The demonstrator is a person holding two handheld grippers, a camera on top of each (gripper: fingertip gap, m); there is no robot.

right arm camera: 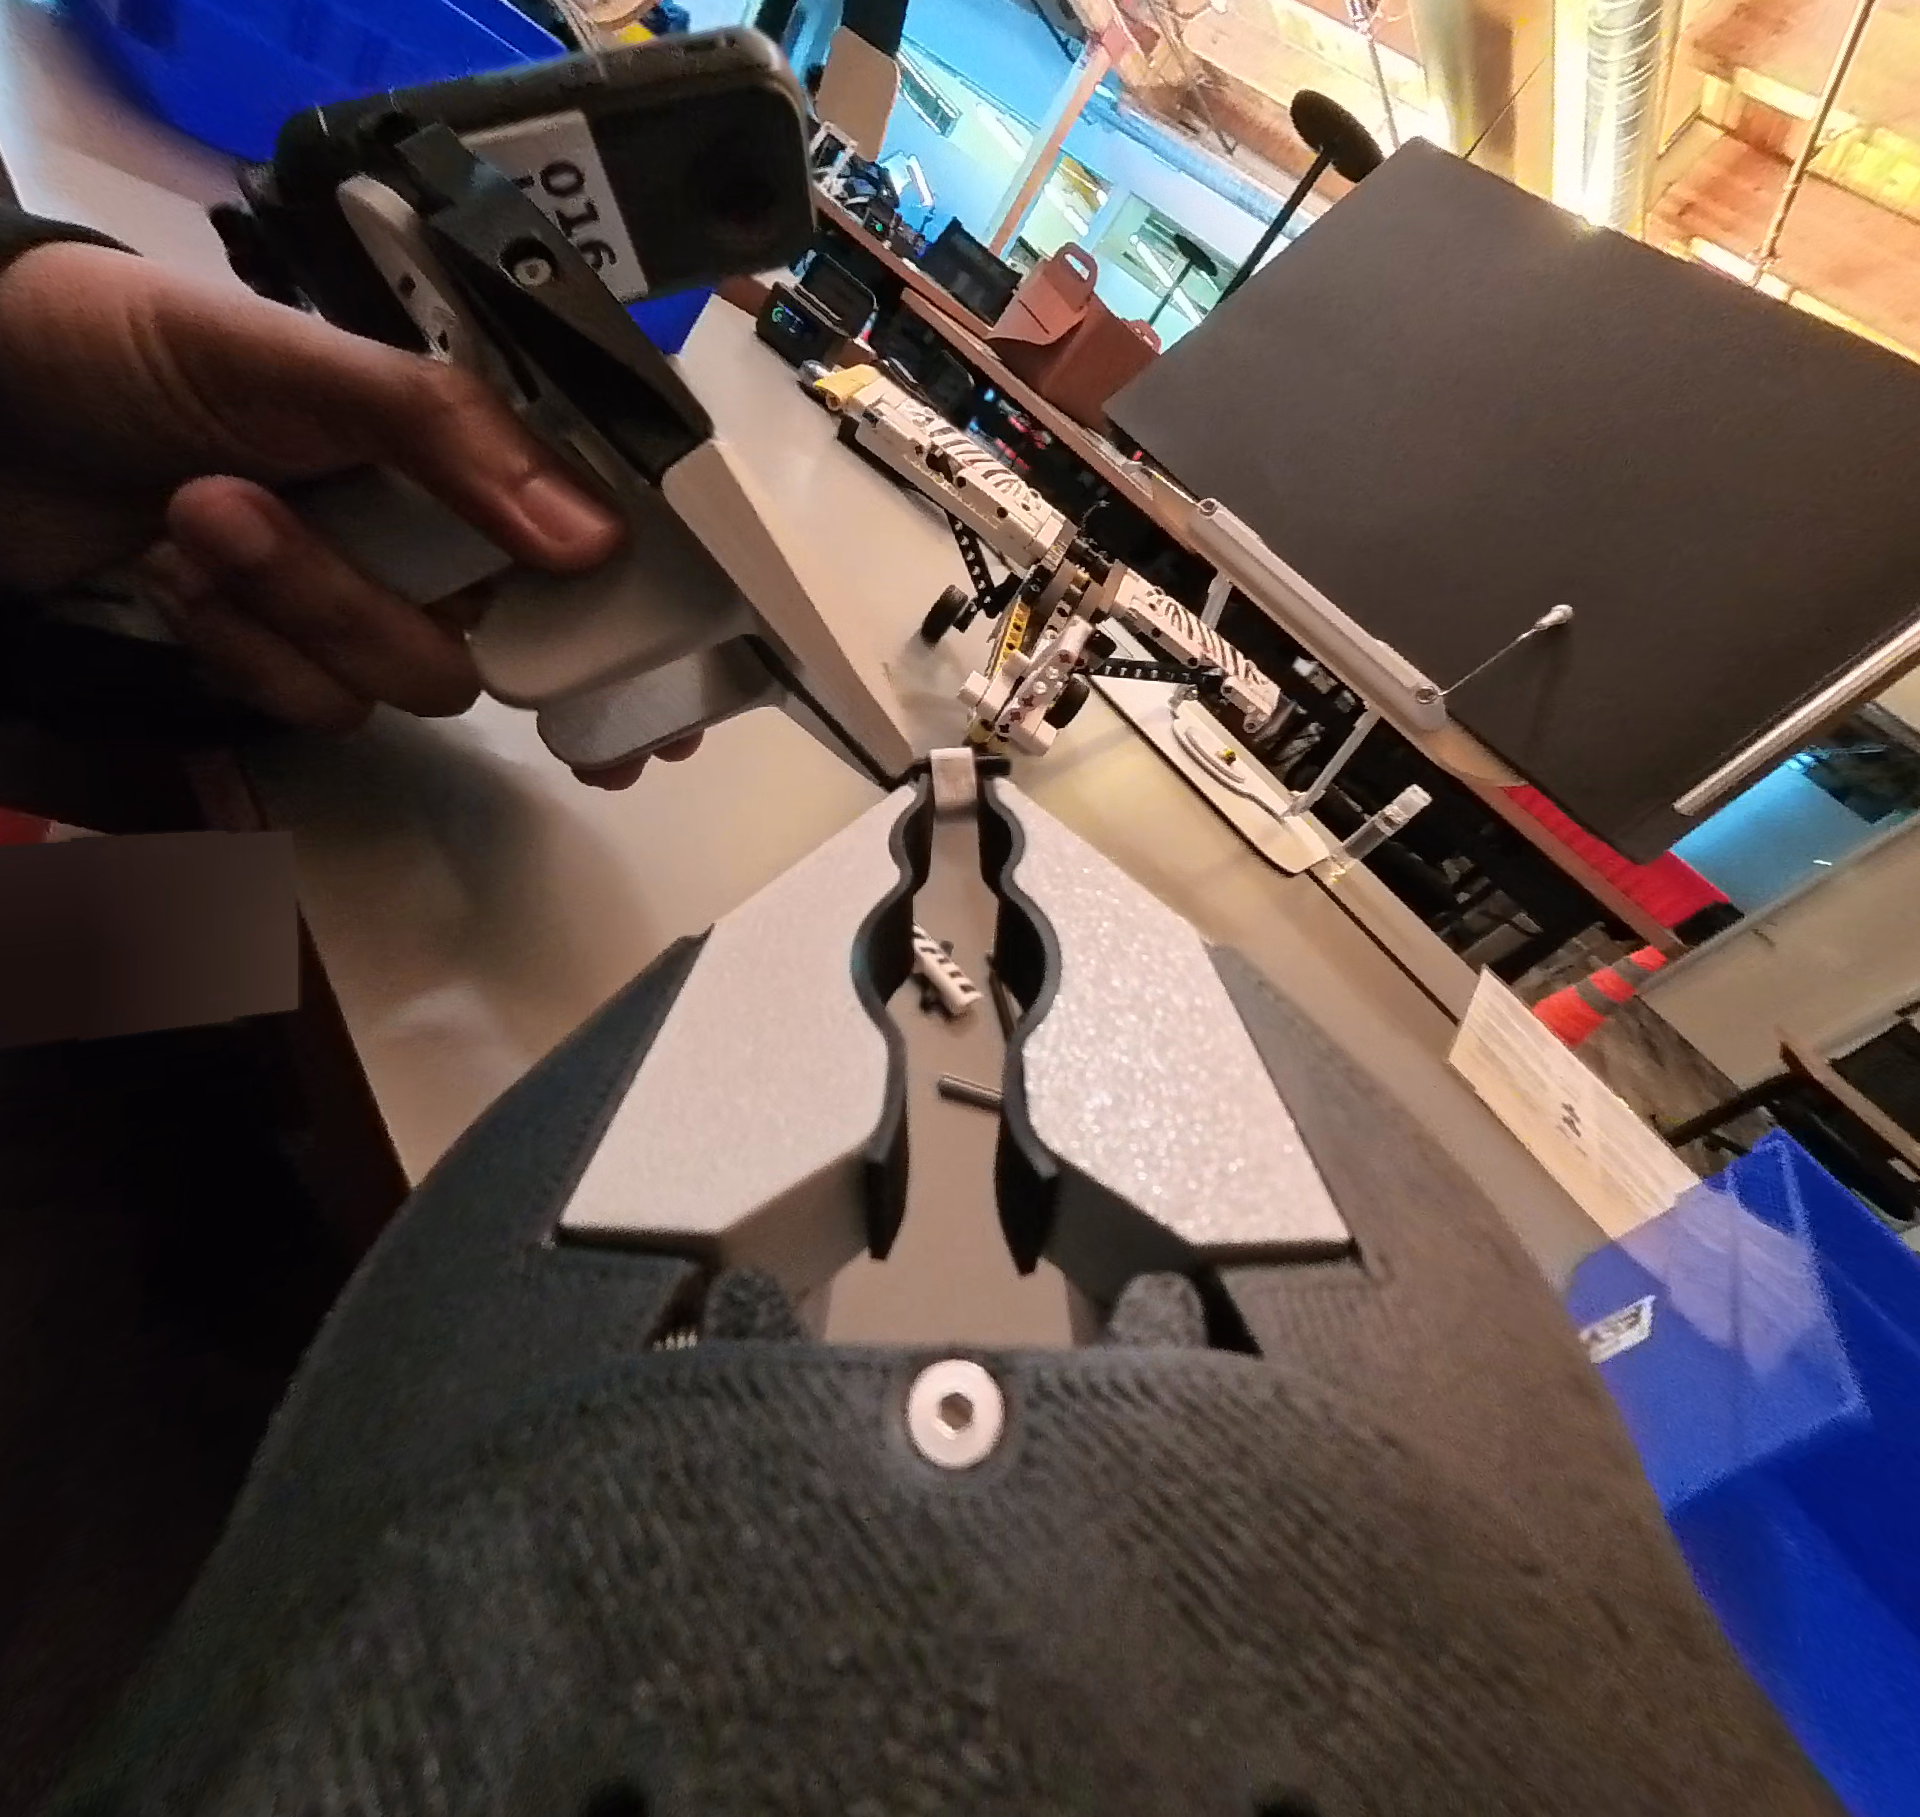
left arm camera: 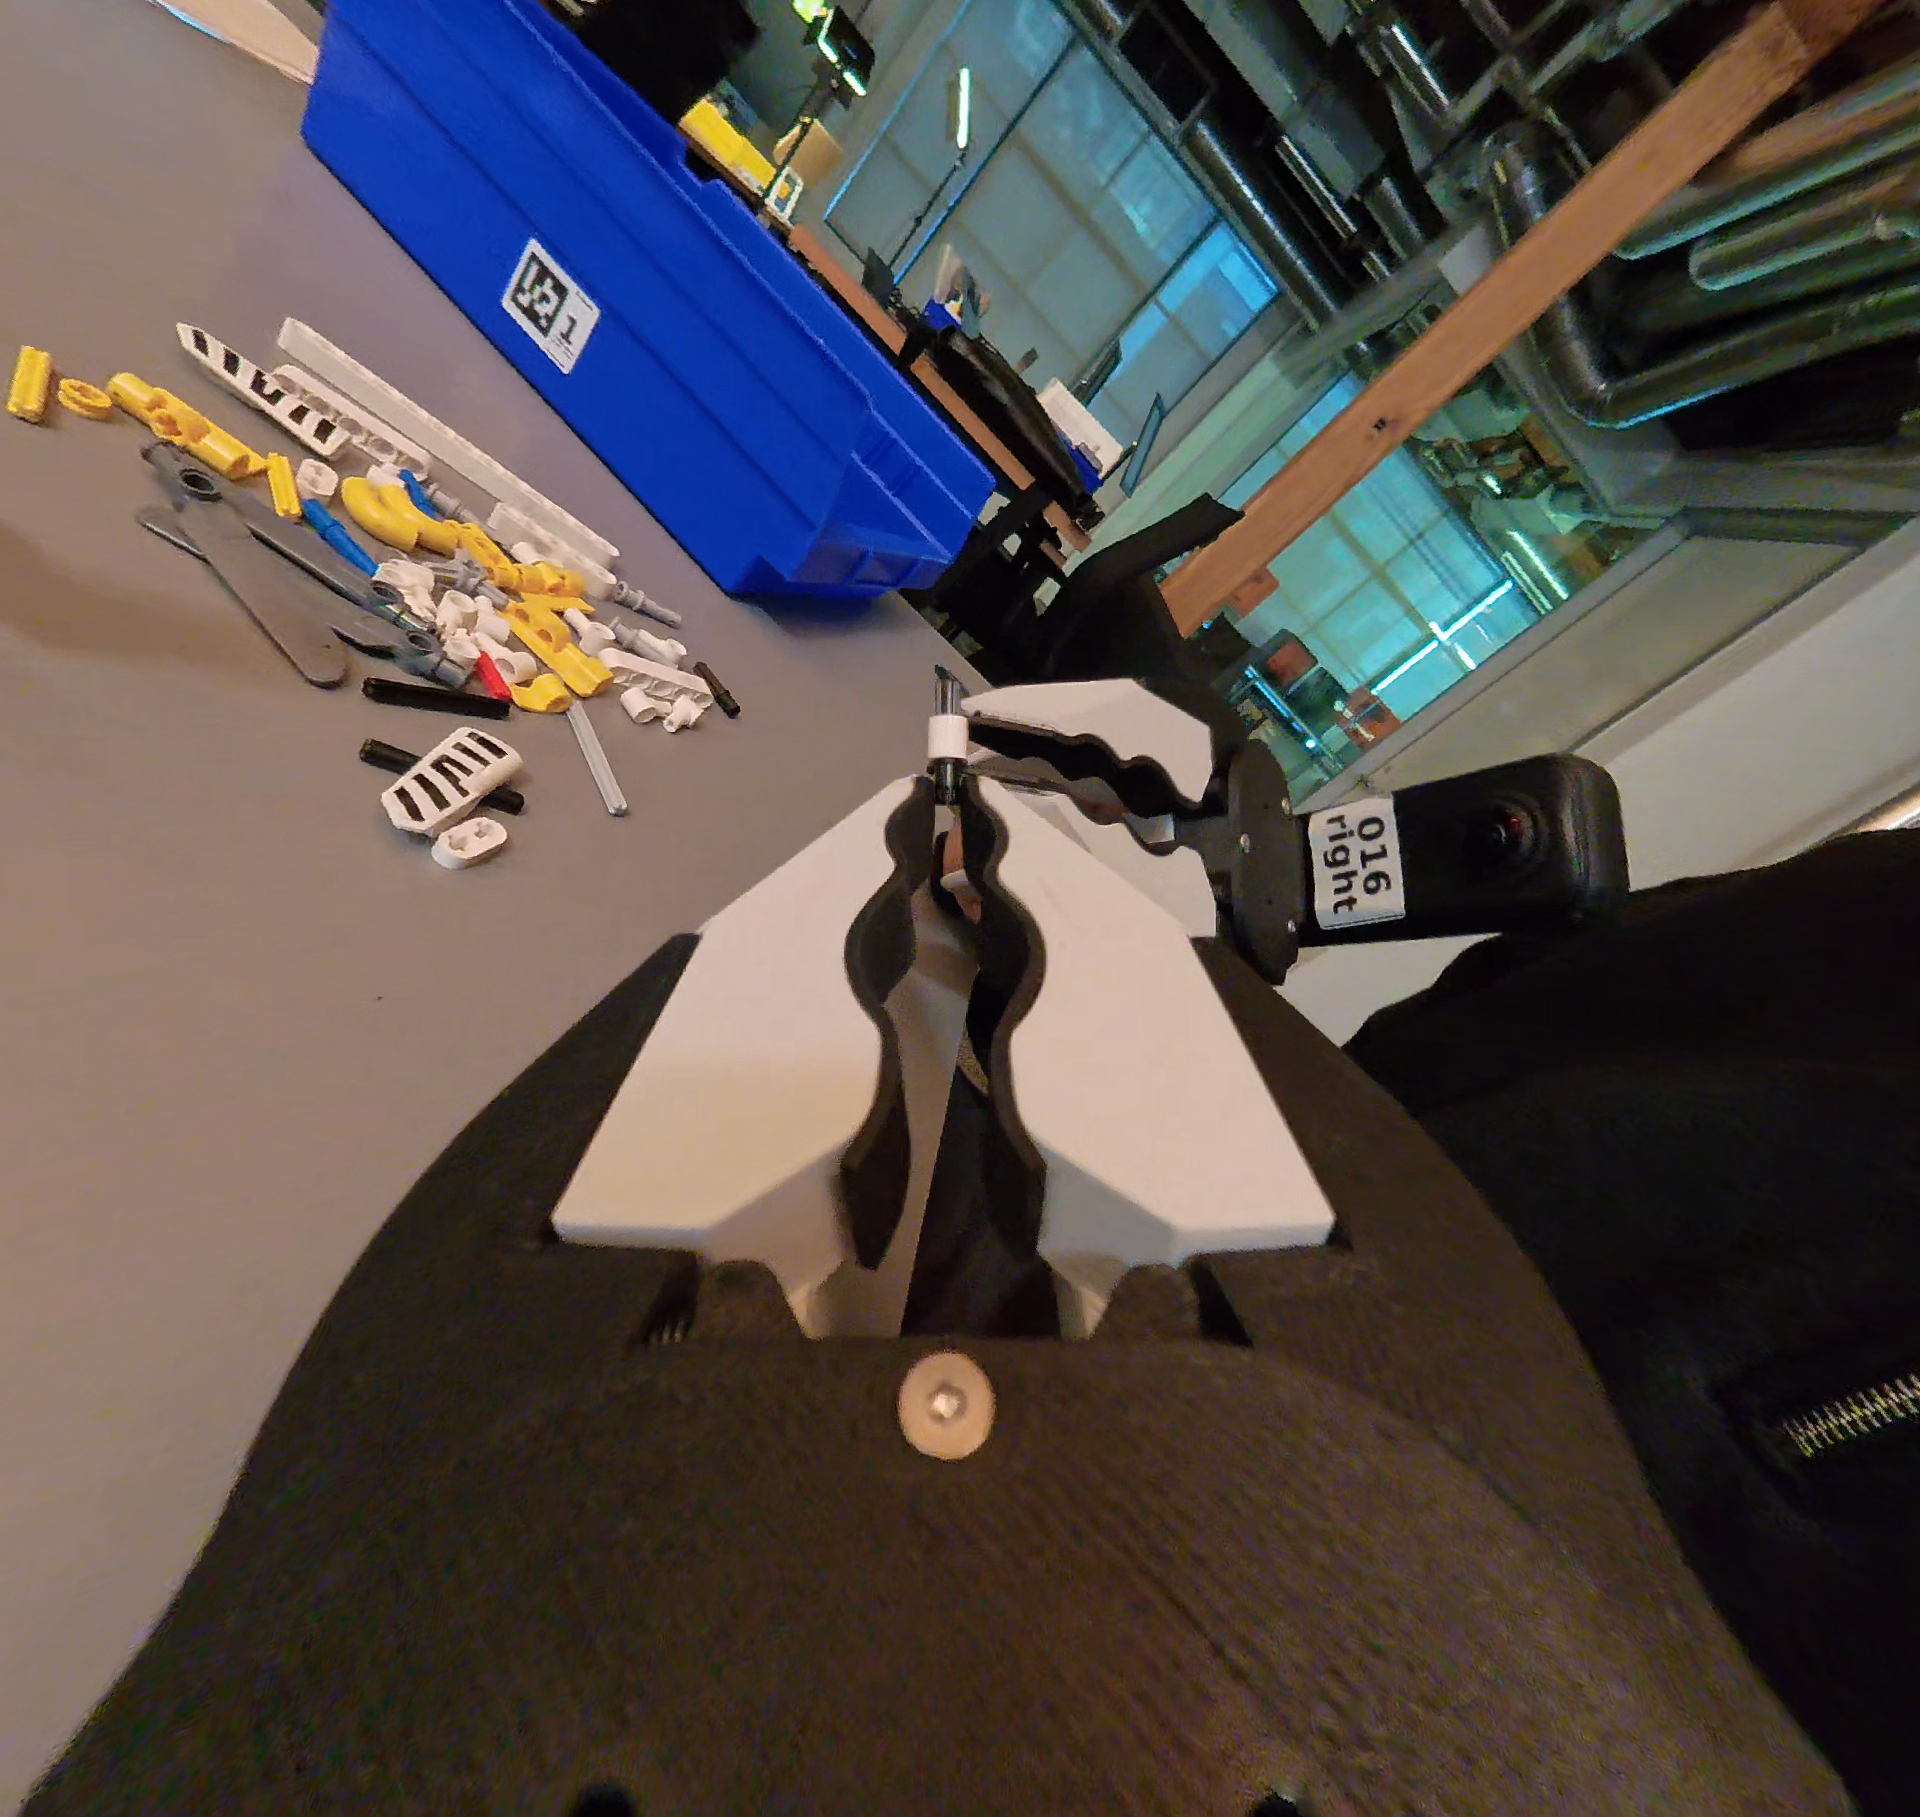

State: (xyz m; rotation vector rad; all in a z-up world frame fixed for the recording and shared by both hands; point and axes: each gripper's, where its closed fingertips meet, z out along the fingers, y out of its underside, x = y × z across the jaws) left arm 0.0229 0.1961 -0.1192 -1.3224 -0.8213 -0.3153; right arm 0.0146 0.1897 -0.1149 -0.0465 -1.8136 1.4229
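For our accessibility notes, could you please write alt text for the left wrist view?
The left gripper pinches the lower end of a thin black rod, while the right gripper meets it from the right at a white sleeve. Loose building-toy parts and a blue bin sit on the grey table.
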